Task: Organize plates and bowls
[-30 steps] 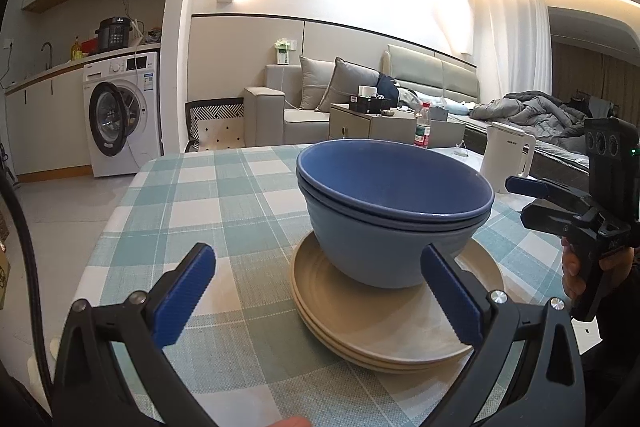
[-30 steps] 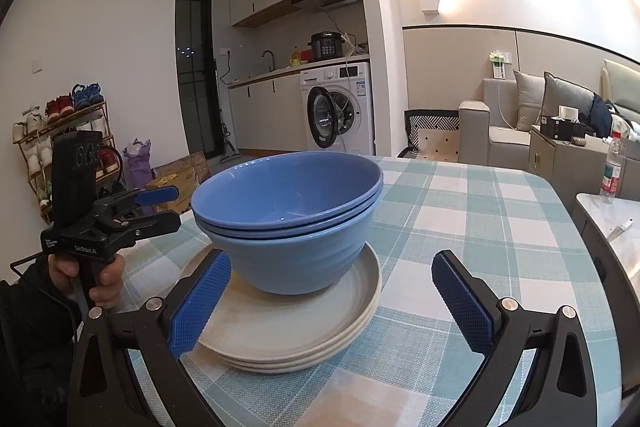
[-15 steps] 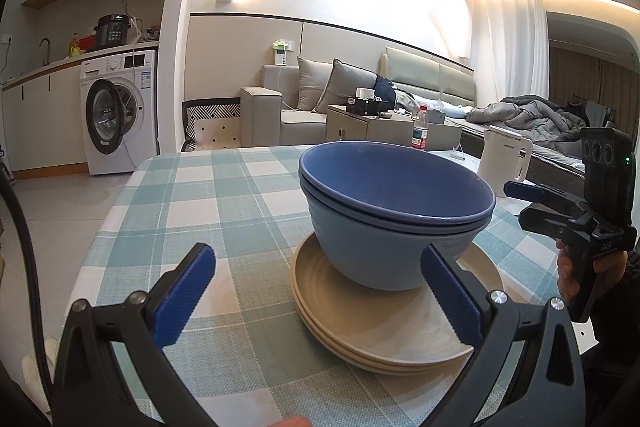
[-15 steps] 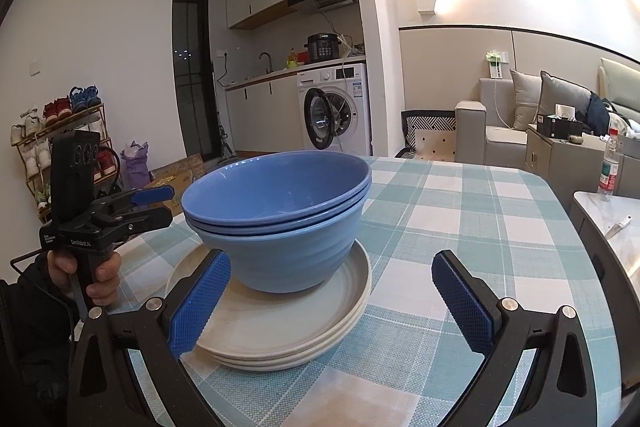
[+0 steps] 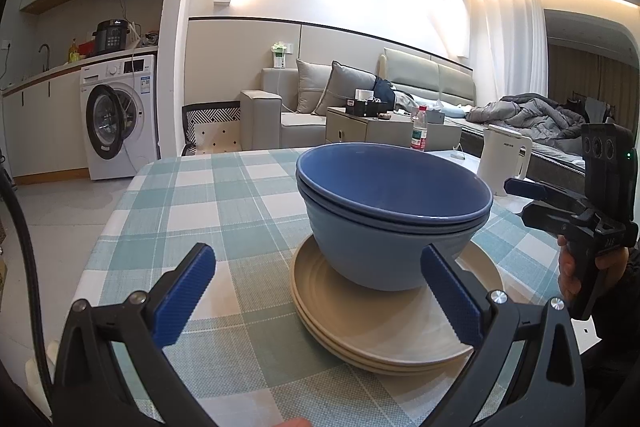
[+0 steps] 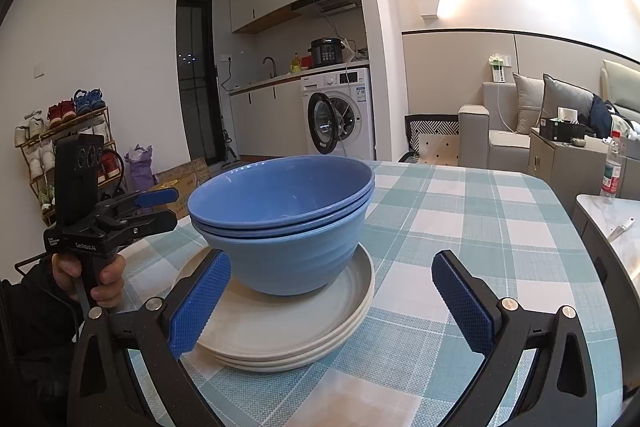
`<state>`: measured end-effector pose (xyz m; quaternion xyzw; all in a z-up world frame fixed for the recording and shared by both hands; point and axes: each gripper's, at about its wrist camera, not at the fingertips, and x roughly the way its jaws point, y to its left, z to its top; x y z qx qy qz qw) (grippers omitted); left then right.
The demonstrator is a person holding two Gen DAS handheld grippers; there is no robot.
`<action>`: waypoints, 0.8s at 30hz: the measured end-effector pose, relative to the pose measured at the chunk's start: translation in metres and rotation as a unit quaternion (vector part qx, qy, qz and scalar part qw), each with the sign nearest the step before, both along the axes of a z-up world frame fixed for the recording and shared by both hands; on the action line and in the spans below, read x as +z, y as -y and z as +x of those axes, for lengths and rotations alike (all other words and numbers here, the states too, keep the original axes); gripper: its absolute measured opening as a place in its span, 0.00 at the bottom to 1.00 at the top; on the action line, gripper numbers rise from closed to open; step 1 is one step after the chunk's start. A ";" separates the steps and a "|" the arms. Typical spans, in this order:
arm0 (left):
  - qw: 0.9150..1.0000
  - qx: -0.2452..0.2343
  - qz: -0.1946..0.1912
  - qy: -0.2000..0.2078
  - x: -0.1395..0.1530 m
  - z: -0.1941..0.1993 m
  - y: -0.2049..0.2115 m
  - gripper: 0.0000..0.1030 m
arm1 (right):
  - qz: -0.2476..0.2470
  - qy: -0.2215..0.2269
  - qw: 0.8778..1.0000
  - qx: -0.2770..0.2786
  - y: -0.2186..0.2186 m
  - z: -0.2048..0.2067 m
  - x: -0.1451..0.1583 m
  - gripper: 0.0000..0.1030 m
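Observation:
A nested stack of blue bowls [image 5: 390, 215] sits on a stack of beige plates [image 5: 384, 323] on the checked tablecloth [image 5: 208, 203]. My left gripper [image 5: 318, 301] is open and empty, near the plates' front edge, with its right pad beside the bowls. In the right wrist view the bowls [image 6: 284, 223] and plates [image 6: 288, 331] lie just ahead of my right gripper [image 6: 332, 303], which is open and empty with its left pad over the plate rim. Each gripper shows in the other's view, the right one [image 5: 560, 203] and the left one [image 6: 132, 211].
A white kettle [image 5: 505, 159] stands beyond the table on the right. A water bottle [image 5: 419, 134] stands on a side cabinet. A washing machine [image 5: 116, 115] and a sofa [image 5: 320, 107] lie beyond the table. A shoe rack [image 6: 60, 155] stands at the left wall.
Both grippers have drawn back and shifted slightly, so the stack sits a little further right in the left wrist view and lower left in the right wrist view. The dishes have not moved.

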<state>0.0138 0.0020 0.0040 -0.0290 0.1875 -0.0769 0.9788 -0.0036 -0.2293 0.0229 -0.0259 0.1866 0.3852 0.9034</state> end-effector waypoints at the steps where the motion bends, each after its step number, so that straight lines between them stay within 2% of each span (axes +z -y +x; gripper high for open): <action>1: 1.000 -0.001 -0.001 0.001 0.000 0.000 0.000 1.00 | 0.001 0.000 1.000 0.001 0.000 0.000 0.000 0.99; 24: 1.000 0.000 0.000 -0.001 0.000 0.000 0.000 1.00 | 0.002 0.003 1.000 0.006 0.000 -0.001 0.001 0.99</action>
